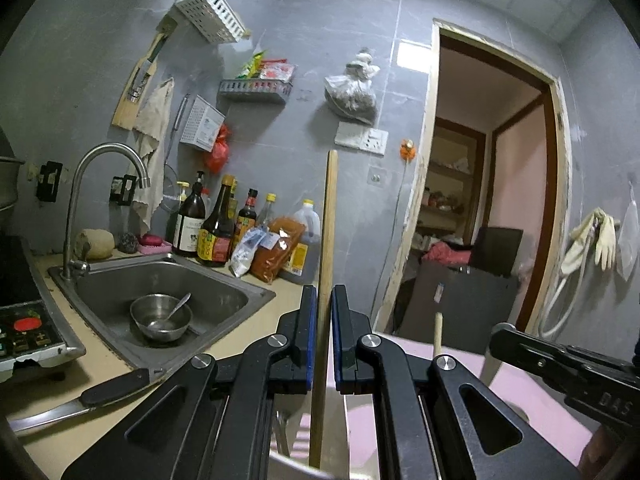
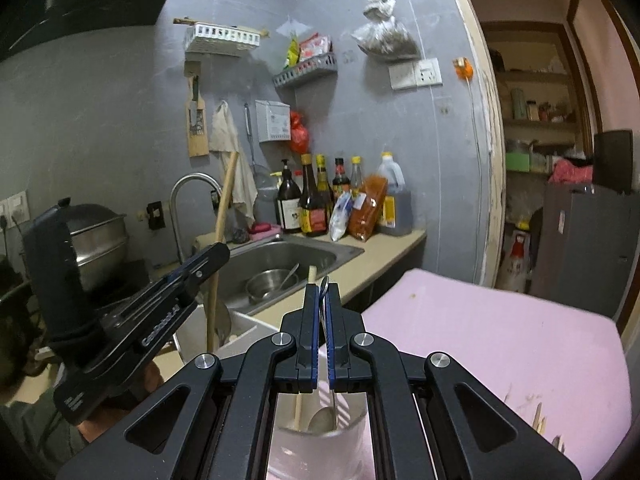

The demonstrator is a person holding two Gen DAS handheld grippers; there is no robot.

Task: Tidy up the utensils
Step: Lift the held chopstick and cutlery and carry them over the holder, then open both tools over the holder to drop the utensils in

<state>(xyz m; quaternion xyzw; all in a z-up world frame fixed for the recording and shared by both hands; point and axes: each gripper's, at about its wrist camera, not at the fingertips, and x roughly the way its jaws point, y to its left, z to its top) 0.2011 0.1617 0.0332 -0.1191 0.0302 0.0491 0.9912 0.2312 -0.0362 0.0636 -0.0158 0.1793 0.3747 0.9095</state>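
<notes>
Between the left gripper's [image 1: 323,322] blue pads, a long pale wooden utensil handle [image 1: 326,240] is standing clamped, its foot inside a clear plastic holder cup [image 2: 320,446].
Light and stiff (probably slick), it is gripping best mid-shaft; the right gripper [image 2: 322,312] is pinching a thin metal spoon [image 2: 325,360] over the same cup, crowding its rim, while the pink foam pad [image 2: 500,344] is leaving open room rightward.

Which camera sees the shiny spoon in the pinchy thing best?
The right wrist view. There the metal spoon runs between the right gripper jaws, its bowl hanging in the holder below. The left wrist view shows only the right gripper's side; the spoon cannot be made out there.
</notes>
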